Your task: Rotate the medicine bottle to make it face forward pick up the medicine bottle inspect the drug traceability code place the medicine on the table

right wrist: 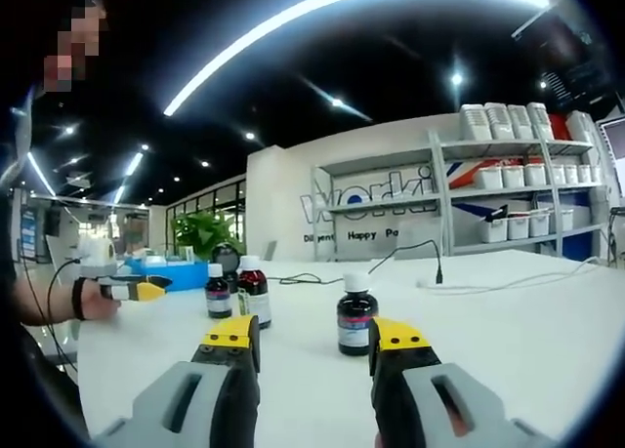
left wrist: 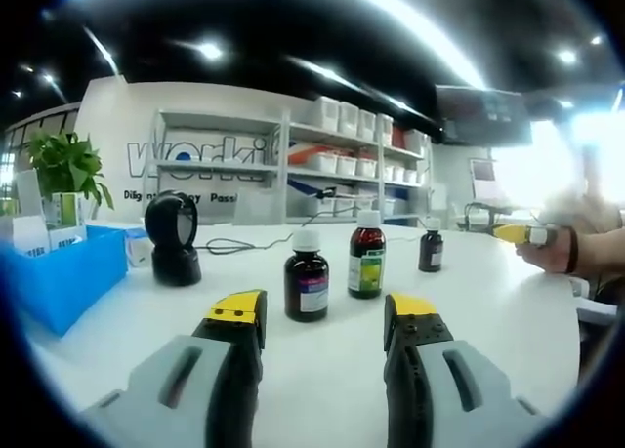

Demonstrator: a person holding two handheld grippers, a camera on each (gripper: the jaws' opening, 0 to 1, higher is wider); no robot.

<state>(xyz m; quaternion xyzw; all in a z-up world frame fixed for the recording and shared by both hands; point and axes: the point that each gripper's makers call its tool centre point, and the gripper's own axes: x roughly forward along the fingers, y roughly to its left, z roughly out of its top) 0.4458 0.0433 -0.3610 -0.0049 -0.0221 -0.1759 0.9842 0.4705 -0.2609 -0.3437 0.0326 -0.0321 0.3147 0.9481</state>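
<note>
Plainly, three dark medicine bottles were seen standing upright on the round white table [left wrist: 508,302], and places were best reckoned from the middle one, a tall brown glass bottle with a white cap and green label [left wrist: 367,260]. To its left, in the left gripper view, a blue plastic bin [left wrist: 61,272] was set at the table's edge, then a black oval scanner [left wrist: 173,239], then a squat dark bottle with a purple-striped label [left wrist: 307,278] just beside the tall bottle. To its right a small dark bottle [left wrist: 431,248] was placed, well apart.

The bottles were judged stiff, smooth, rather slippery and breakable, with liquid weight low; a hold across the body below the cap was thought safest.

The left gripper [left wrist: 326,321] was held with jaws wide apart and empty, short of the squat bottle. The right gripper [right wrist: 312,343] was likewise spread and empty, with the small bottle [right wrist: 356,316] standing between the jaw tips but untouched.
</note>
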